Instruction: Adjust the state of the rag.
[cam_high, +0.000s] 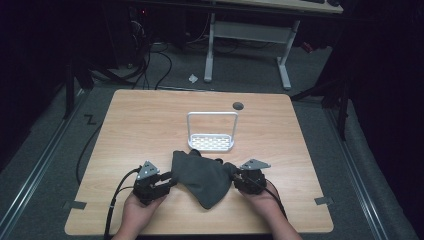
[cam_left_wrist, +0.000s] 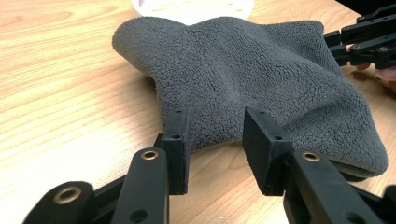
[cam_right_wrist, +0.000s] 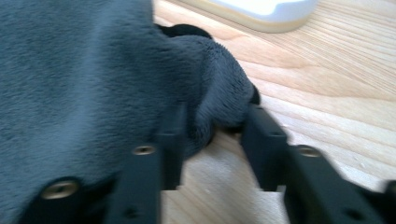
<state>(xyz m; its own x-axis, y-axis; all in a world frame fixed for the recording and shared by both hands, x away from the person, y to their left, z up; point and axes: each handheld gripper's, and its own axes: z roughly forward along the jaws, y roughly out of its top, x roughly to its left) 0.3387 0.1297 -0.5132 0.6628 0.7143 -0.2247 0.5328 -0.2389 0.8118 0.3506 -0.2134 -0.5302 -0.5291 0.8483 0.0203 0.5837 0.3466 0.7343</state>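
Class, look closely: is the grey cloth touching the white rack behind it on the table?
Cannot tell. In the high view the grey cloth reaches up to the white rack base, and in the left gripper view it hides the base's near edge; no view shows a contact or gap plainly.

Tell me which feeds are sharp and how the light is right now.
High view: table lit, room around it dark, cloth clear. Left gripper view: sharp, cloth pile crisp, no glare. Right gripper view: blurred, soft cloth, and the white rack is washed out.
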